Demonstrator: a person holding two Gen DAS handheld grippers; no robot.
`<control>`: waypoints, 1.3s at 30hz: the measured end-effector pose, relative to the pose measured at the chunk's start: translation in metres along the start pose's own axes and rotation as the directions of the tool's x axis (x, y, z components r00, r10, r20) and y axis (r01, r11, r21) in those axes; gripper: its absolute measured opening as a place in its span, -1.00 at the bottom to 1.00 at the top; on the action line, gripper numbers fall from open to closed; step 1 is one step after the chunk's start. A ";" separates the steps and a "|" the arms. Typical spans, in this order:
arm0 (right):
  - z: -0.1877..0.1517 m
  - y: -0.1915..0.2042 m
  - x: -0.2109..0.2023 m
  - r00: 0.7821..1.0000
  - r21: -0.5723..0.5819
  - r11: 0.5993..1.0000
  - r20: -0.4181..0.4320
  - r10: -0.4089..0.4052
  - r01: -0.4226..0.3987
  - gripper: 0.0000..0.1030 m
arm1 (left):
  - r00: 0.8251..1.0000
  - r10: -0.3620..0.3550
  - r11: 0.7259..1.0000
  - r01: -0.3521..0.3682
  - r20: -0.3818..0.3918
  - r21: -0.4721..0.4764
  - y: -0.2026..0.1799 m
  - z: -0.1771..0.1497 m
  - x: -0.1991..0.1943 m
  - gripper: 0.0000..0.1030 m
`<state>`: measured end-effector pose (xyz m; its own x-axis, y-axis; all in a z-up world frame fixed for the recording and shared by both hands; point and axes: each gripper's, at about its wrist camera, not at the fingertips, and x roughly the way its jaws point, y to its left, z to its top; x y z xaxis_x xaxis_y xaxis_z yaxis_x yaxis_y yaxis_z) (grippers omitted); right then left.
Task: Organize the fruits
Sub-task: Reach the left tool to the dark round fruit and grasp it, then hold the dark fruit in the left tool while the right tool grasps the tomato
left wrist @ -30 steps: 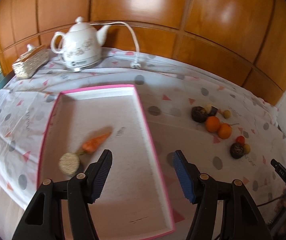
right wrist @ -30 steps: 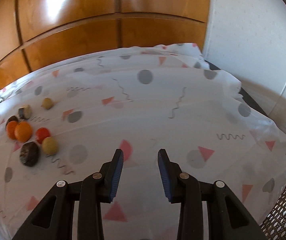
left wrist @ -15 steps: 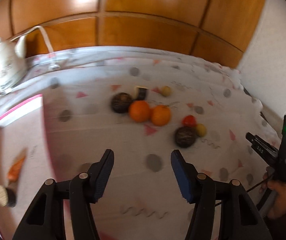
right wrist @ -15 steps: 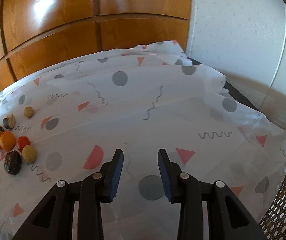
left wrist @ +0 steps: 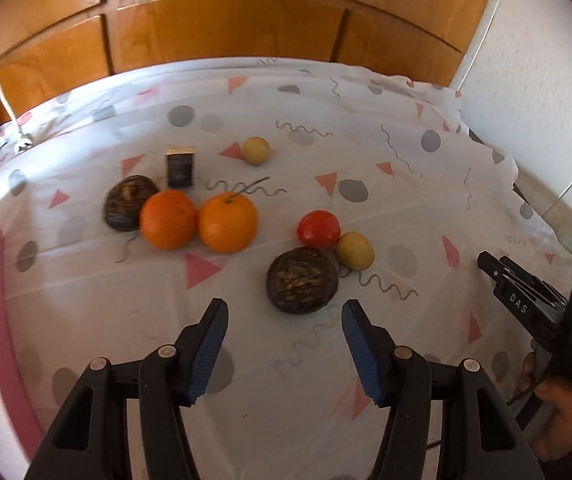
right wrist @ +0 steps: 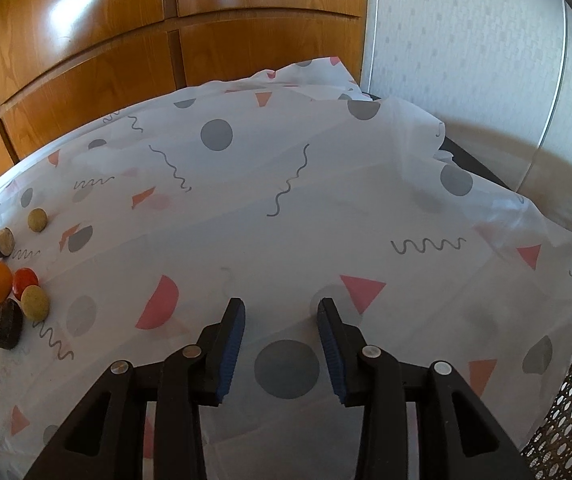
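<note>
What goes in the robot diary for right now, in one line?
left gripper: open, empty, near dark fruit | right gripper: opening, empty, over cloth | oranges: untouched

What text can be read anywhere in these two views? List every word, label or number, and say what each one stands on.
"DAS": white letters on the black body of the right gripper, at the right edge of the left wrist view.
No other text shows. The small dark block behind the oranges carries no readable label. The squiggles, dots and triangles on the tablecloth are pattern, not writing.
</note>
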<state>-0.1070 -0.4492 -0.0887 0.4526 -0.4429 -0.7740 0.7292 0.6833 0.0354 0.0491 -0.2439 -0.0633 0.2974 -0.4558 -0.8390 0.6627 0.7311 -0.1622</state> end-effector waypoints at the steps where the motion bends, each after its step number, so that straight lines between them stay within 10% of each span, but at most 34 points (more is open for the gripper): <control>1: 0.000 0.000 0.000 1.000 -0.001 1.000 0.001 0.004 -0.004 -0.16 | 1.000 -0.002 1.000 0.002 -0.004 0.002 -0.002 0.002 0.004 0.16; 14: -0.001 0.003 0.002 1.000 -0.011 1.000 0.010 0.015 -0.015 0.04 | 1.000 0.013 1.000 -0.013 -0.018 0.027 -0.009 0.011 0.033 -0.11; 26: -0.001 0.007 0.002 1.000 -0.027 1.000 0.000 0.012 -0.012 0.05 | 0.997 0.080 0.990 -0.079 0.003 -0.113 0.051 -0.044 -0.014 -0.11; 39: 0.010 0.094 -0.019 0.930 -0.252 0.895 -0.095 0.354 -0.367 0.05 | 0.997 0.062 0.990 -0.054 0.054 -0.133 0.063 -0.060 -0.019 -0.10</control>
<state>-0.0417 -0.3829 -0.0644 0.6306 -0.1145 -0.7676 0.3574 0.9208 0.1562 0.0436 -0.1584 -0.0886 0.3745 -0.4368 -0.8179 0.5487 0.8155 -0.1843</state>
